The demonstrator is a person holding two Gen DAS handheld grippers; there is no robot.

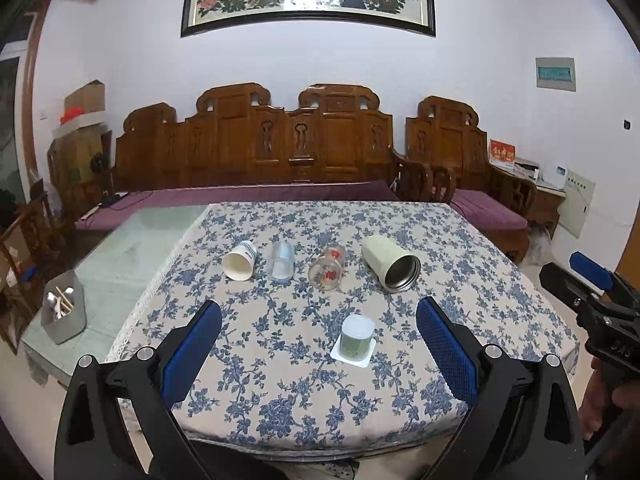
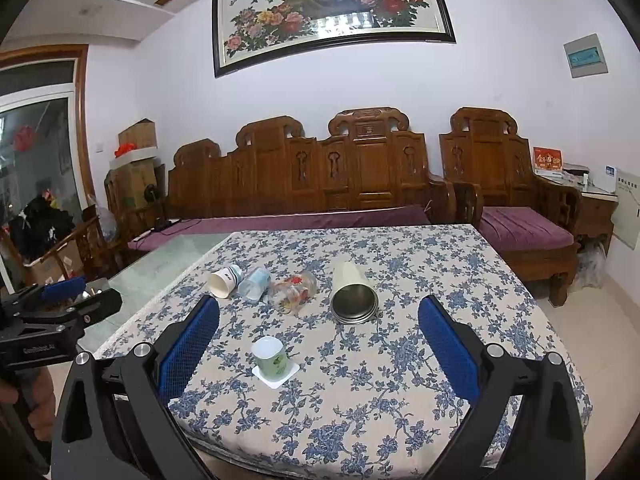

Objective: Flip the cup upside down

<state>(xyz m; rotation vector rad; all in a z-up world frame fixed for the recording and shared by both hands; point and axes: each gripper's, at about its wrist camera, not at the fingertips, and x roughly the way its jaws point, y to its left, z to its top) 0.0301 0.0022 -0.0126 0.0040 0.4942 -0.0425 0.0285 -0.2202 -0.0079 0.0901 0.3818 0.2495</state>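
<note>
Several cups lie on their sides in a row on the floral tablecloth point(image 1: 280, 392): a white paper cup point(image 1: 239, 261) point(image 2: 224, 280), a clear plastic cup point(image 1: 282, 261) point(image 2: 255, 282), a glass with red print point(image 1: 328, 267) point(image 2: 294, 291) and a cream steel-lined tumbler point(image 1: 392, 263) point(image 2: 354, 293). A small green cup point(image 1: 356, 338) point(image 2: 271, 357) stands bottom-up on a white square coaster, nearest me. My left gripper point(image 1: 319, 348) is open and empty, held back above the near table edge. My right gripper point(image 2: 319, 350) is open and empty too, also above the near edge.
A grey holder with utensils point(image 1: 64, 308) stands on the bare glass tabletop at the left. A carved wooden sofa point(image 1: 280, 148) with purple cushions runs behind the table. The right gripper shows at the right edge of the left wrist view point(image 1: 592, 292).
</note>
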